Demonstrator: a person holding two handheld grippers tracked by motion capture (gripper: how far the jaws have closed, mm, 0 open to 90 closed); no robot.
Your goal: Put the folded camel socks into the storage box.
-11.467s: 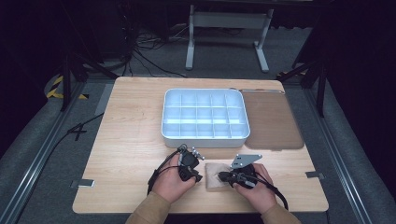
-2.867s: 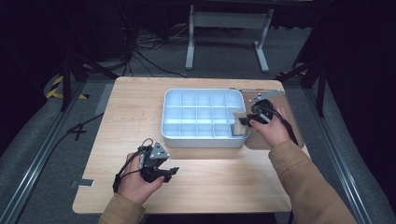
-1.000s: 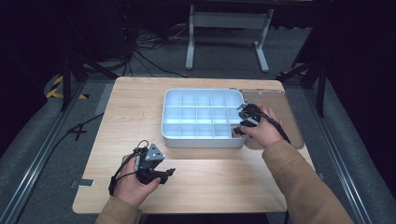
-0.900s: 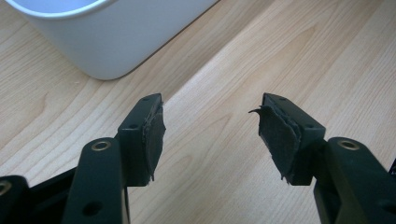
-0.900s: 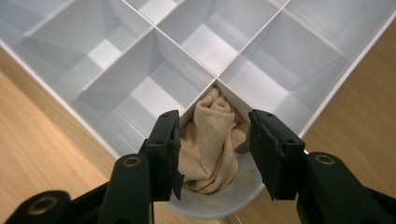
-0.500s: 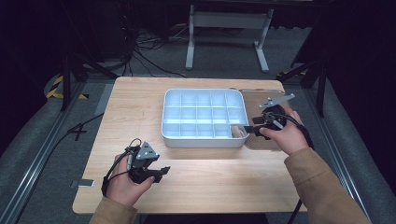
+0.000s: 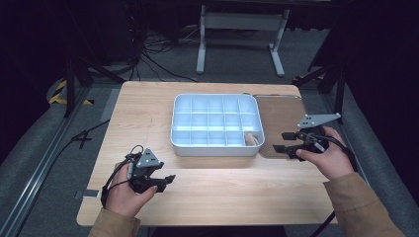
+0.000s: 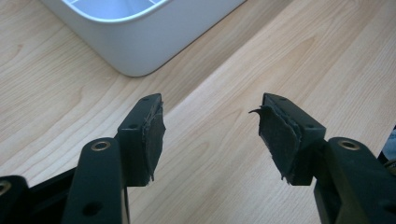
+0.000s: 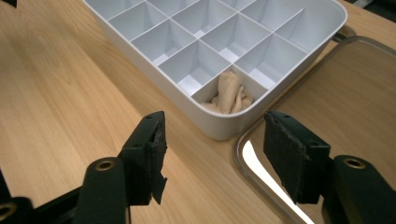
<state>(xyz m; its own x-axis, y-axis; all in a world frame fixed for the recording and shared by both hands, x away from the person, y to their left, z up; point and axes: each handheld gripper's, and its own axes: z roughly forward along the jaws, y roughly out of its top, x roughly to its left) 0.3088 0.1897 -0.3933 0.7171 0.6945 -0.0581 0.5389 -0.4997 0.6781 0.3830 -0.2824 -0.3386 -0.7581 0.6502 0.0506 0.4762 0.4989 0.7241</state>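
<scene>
A light wooden table [image 7: 148, 113] stands on grey carpet [image 7: 39, 133] in a dark room. Black cables [image 7: 148, 54] trail across the floor behind it, beside a grey metal stand [image 7: 239, 22]. Yellow-and-black tape [image 7: 62, 91] marks the floor at left.

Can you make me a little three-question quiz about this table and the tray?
1. True or false: the beige lump lies in a corner compartment of the tray.
2. What is between the jaws of the right tool? A) the lump B) nothing C) a cable
3. Which flat thing lies beside the tray, under the right tool?

Key:
1. True; it is the near right corner in the high view.
2. B; the jaws have just been opening and stand apart, empty.
3. The lid, clear and lying flat on the table.
</scene>
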